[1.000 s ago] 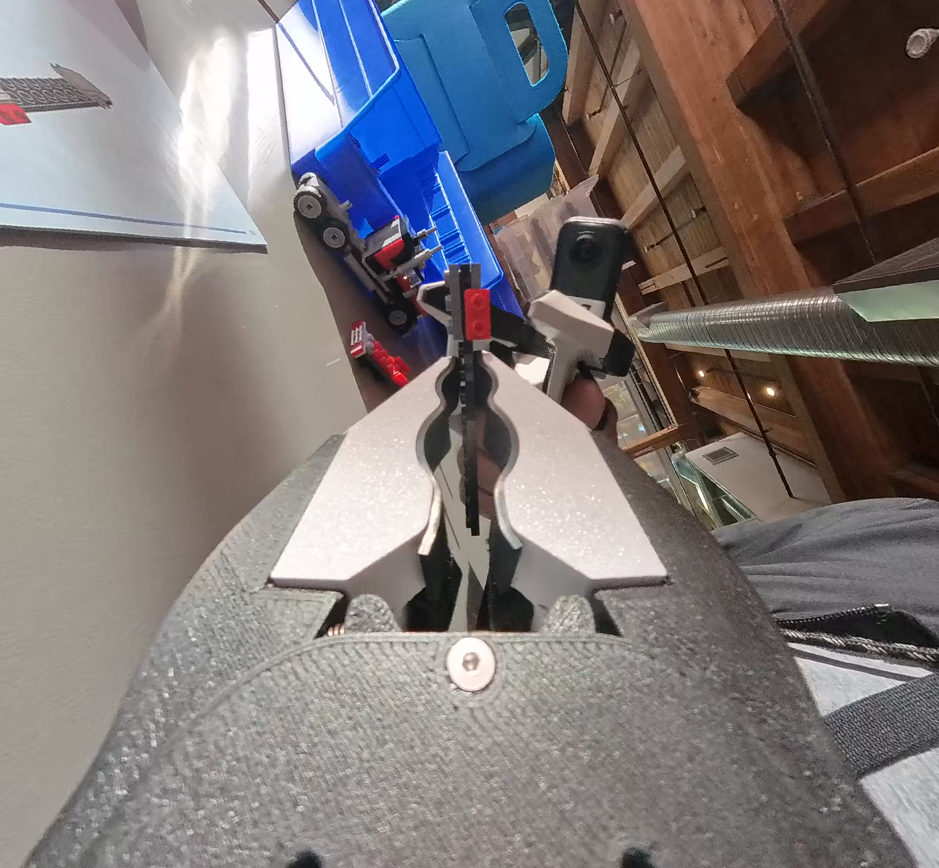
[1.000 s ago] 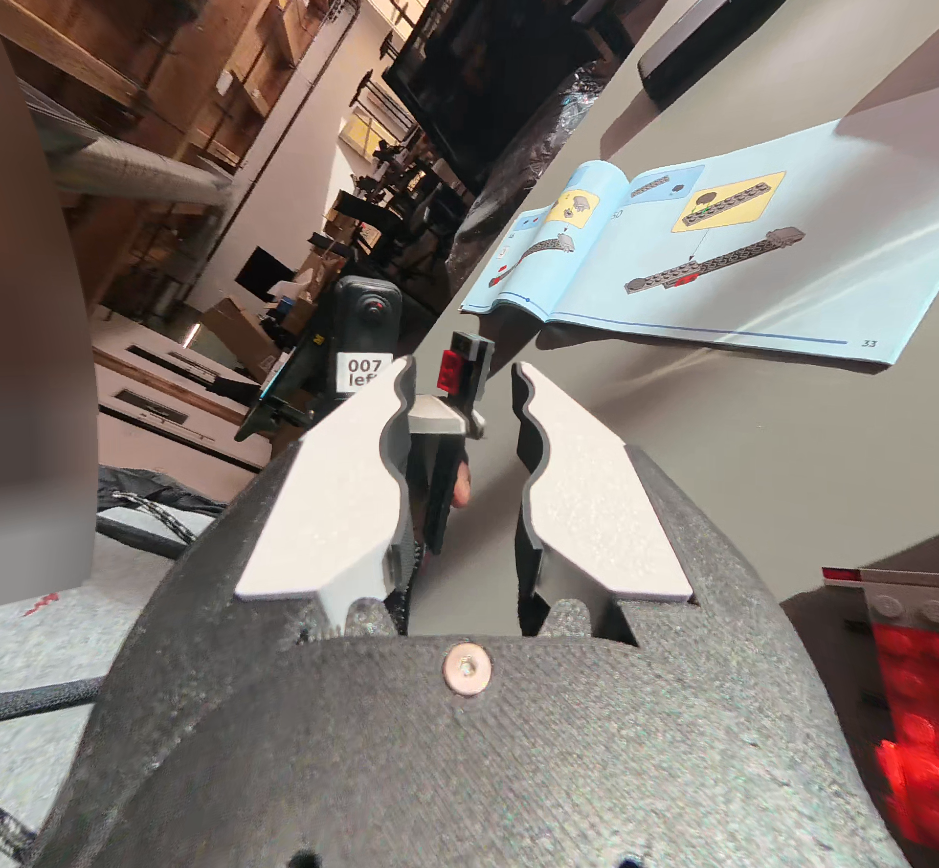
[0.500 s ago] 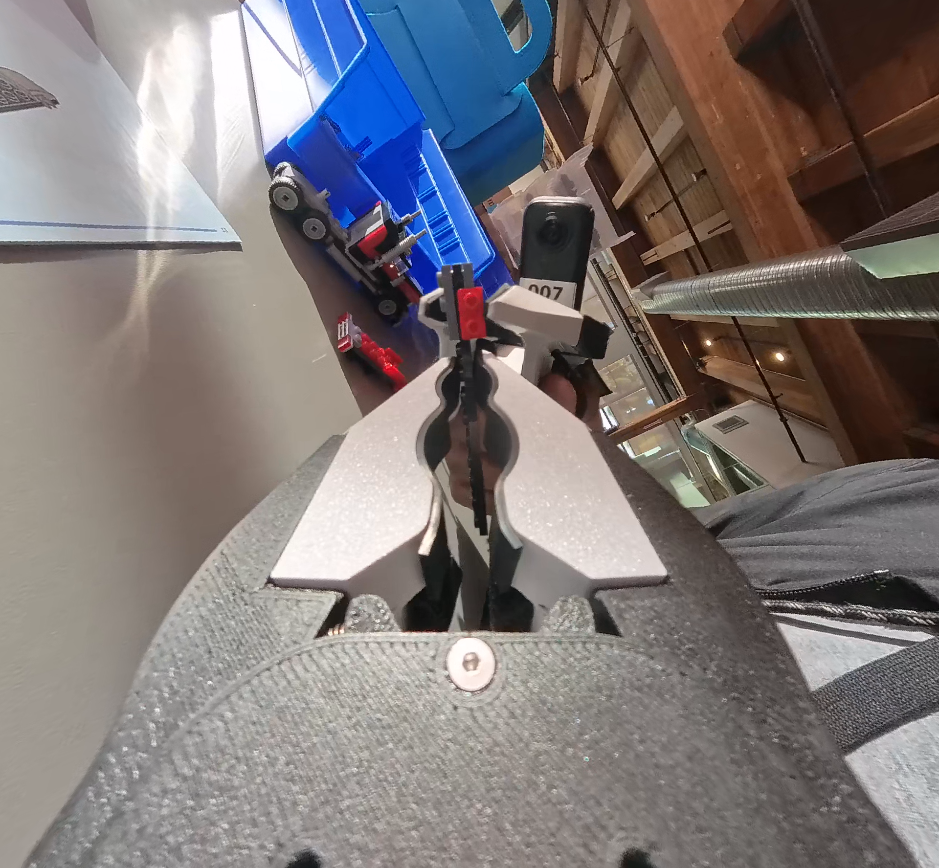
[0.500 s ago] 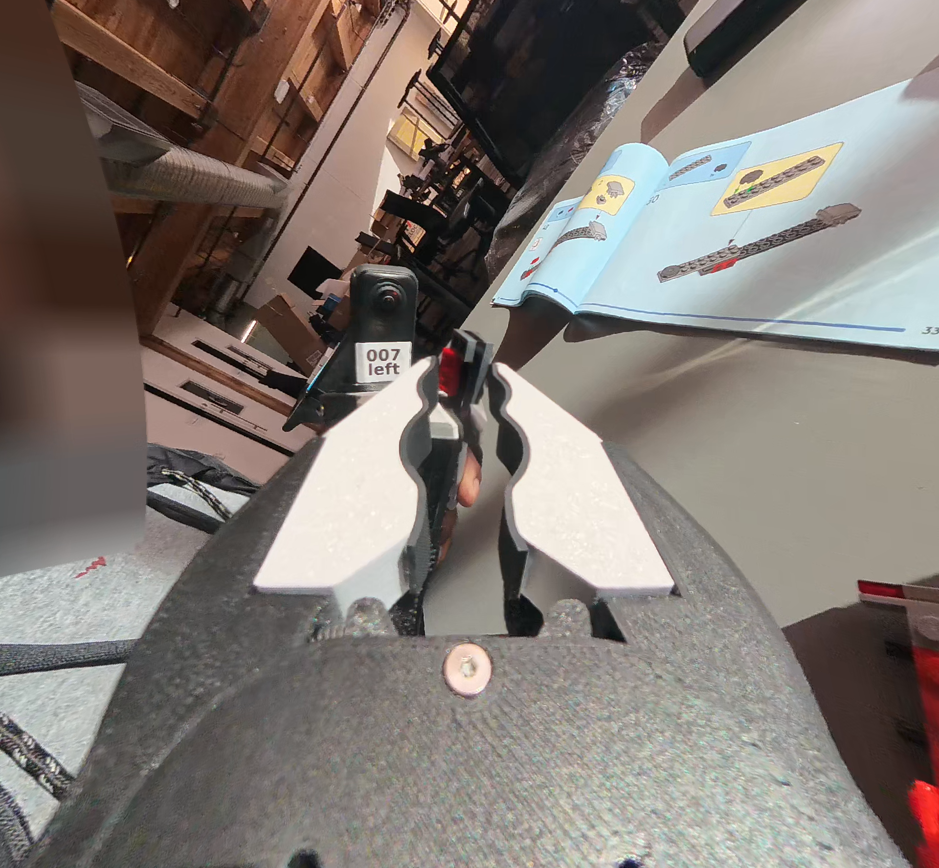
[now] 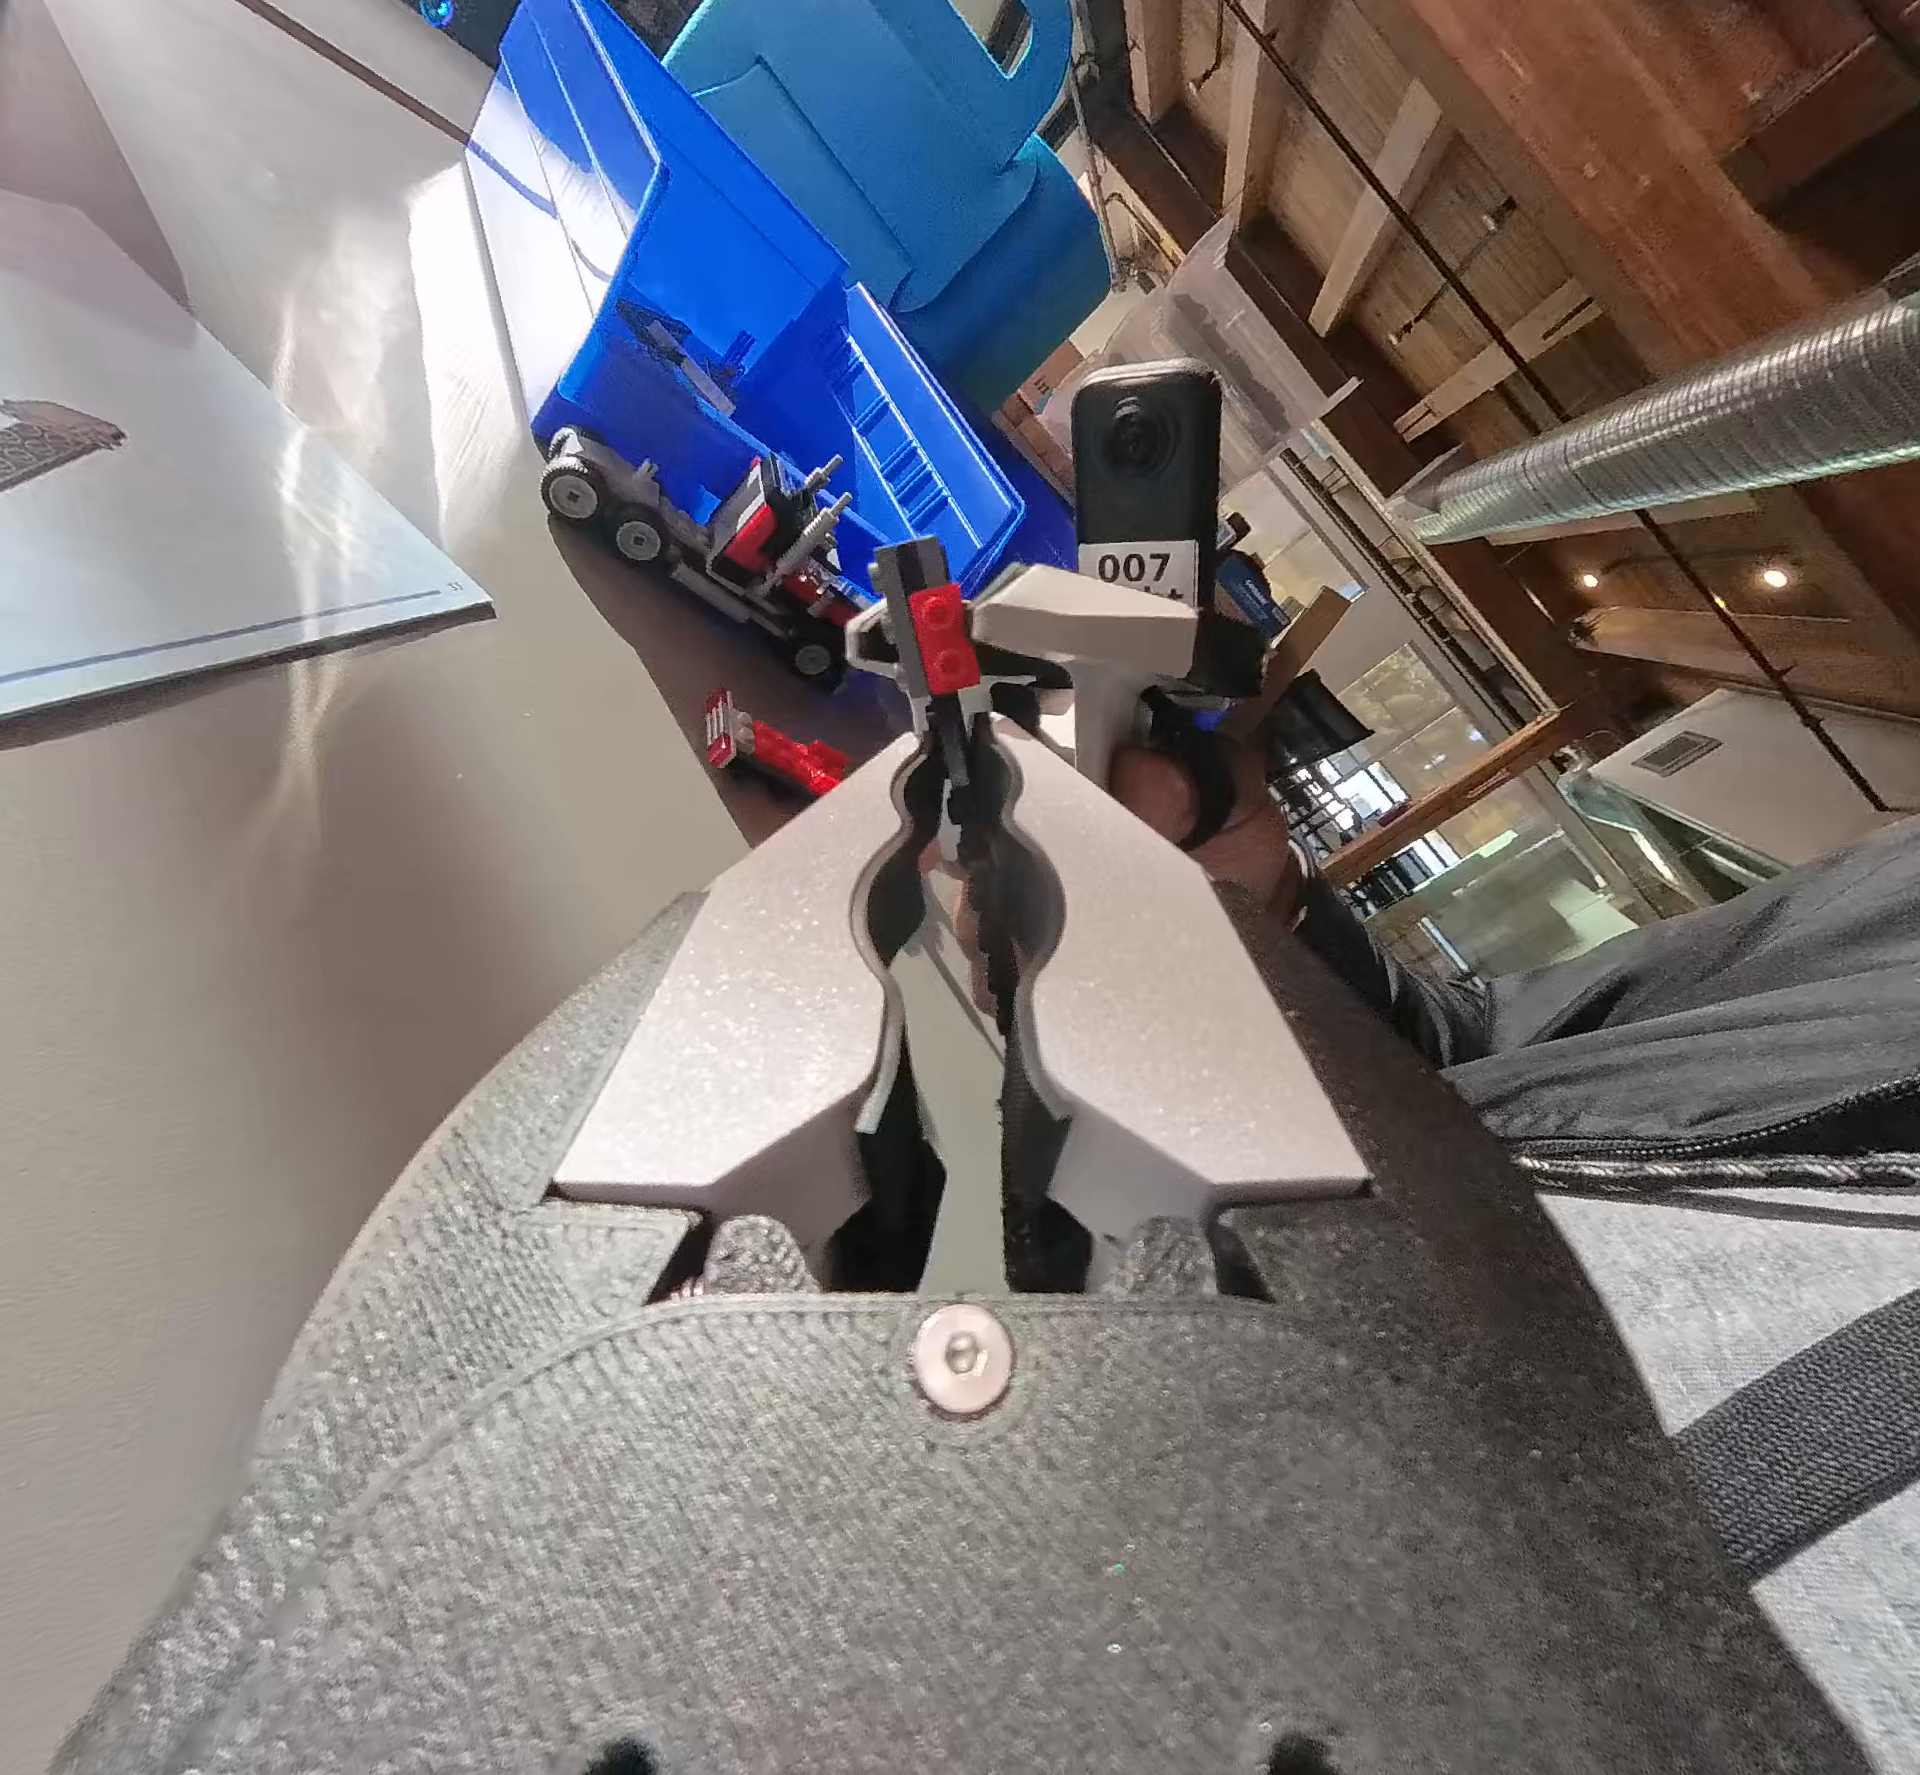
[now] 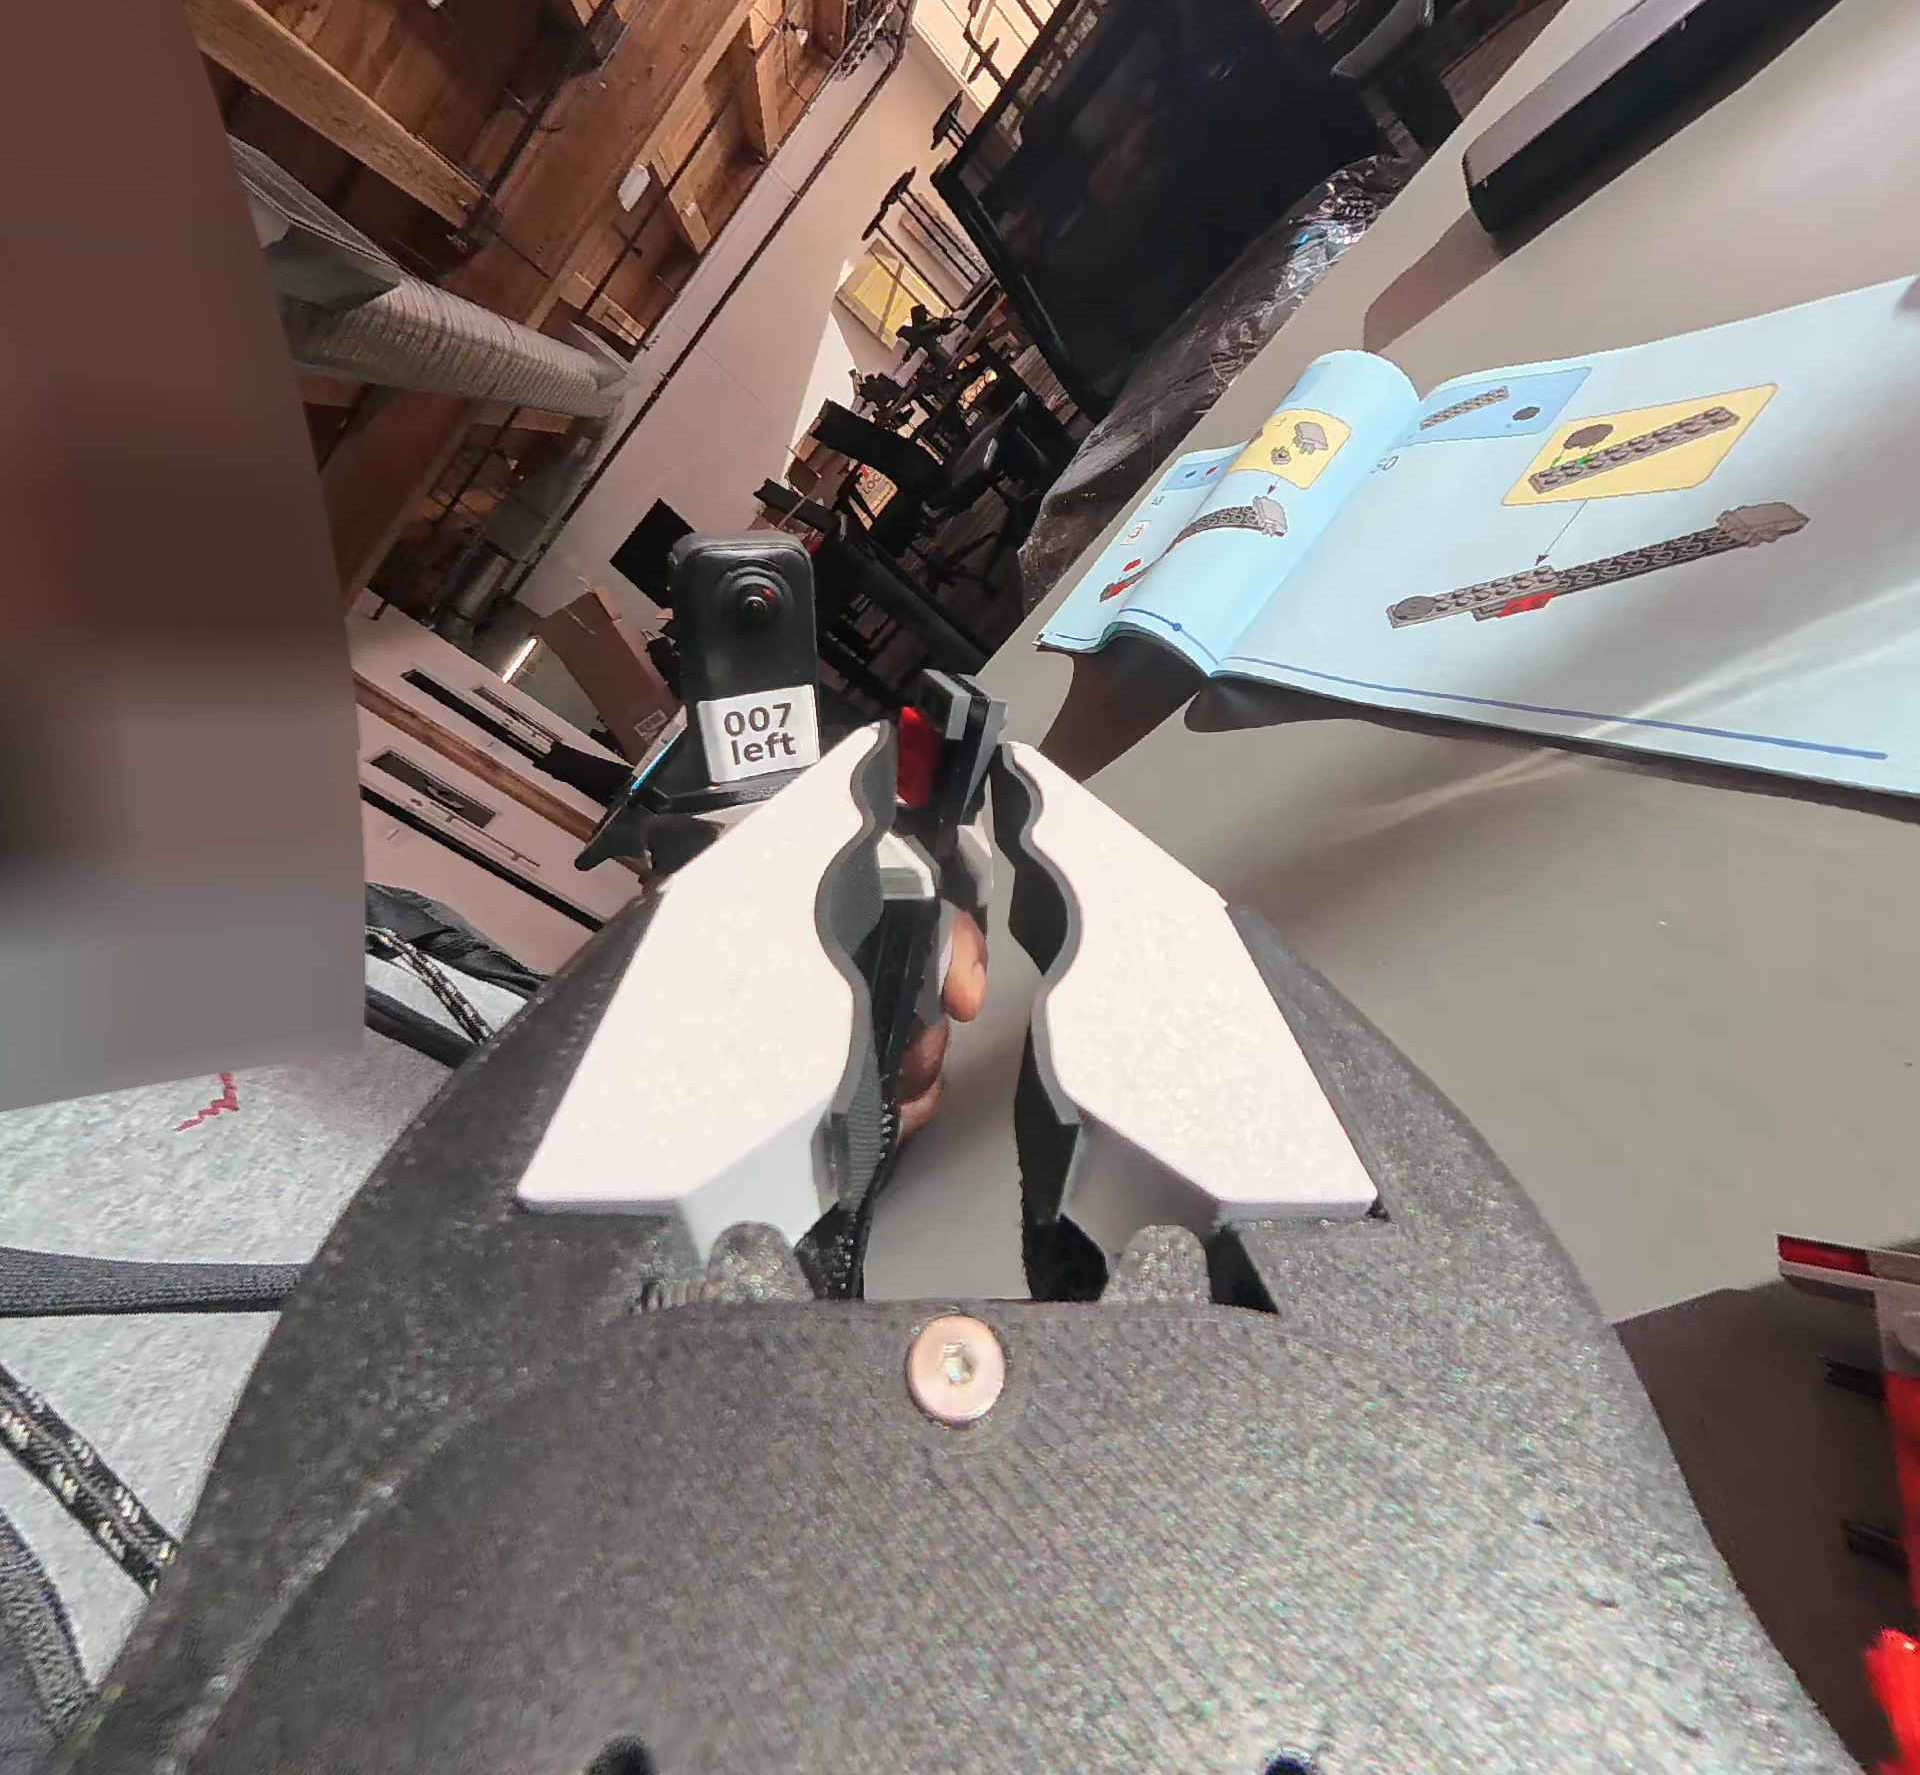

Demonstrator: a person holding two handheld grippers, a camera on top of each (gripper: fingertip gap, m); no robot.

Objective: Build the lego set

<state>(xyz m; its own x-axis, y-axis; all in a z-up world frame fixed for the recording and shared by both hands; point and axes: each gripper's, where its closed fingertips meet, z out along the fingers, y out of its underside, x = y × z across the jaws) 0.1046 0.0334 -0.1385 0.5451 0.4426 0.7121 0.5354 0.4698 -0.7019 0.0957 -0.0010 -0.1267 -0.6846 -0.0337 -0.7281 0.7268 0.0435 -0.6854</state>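
While left gripper (image 5: 951, 749) clamps lego strip (image 5: 940, 645), right gripper (image 6: 940, 759) closing.

Workshop-like loft office (timber beams (image 5: 1558, 115), metal duct (image 5: 1662, 468), desks (image 6: 914, 520)).

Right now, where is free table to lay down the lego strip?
For the lego strip: bare table between the booklet and the red piece. Crowded by the blue bin, where the truck stands.
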